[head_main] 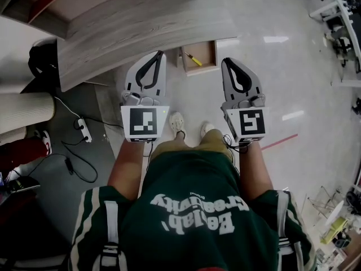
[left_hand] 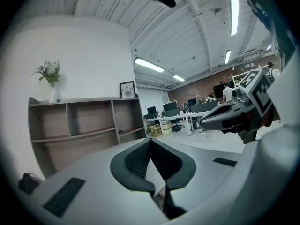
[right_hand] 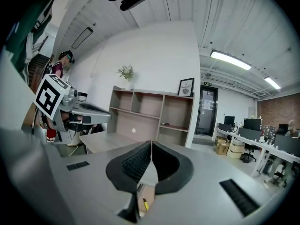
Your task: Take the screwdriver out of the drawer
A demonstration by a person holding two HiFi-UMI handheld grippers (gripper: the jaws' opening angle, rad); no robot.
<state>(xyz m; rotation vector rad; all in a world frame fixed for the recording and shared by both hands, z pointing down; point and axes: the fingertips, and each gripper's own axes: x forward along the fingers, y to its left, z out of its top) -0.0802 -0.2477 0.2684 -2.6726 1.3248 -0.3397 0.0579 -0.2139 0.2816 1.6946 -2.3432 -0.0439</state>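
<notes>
Head view: L gripper (head_main: 160, 54) and R gripper (head_main: 225, 61) are held side by side over the floor (head_main: 271, 83), both pointing to 12 o'clock. Each has its jaws pressed together at the tips w/ nothing between them. L gripper view agrees: the L gripper (left_hand: 151, 140) has its tips meeting and only a hollow gap behind the pads. R gripper view shows the same for the R gripper (right_hand: 151, 144).

Between the two tips, at 12 o'clock from the person's shoes (head_main: 177, 123), the drawer (head_main: 211, 54) stands pulled open. The screwdriver (head_main: 194, 60) lies in it, yellow handle, slanted, nearer the drawer's left side, well apart from both grippers. In the R gripper view a yellow sliver shows through the gap under the pads, prob. the screwdriver (right_hand: 145, 204).

At 11 o'clock of the L gripper runs the wood-grain desk (head_main: 141, 30), the drawer sticking out from its front edge. At 9 o'clock, a power strip (head_main: 86, 130) w/ cables lies on the floor. Both gripper views show a shelf (left_hand: 84, 125) against the white wall, mostly bare.
</notes>
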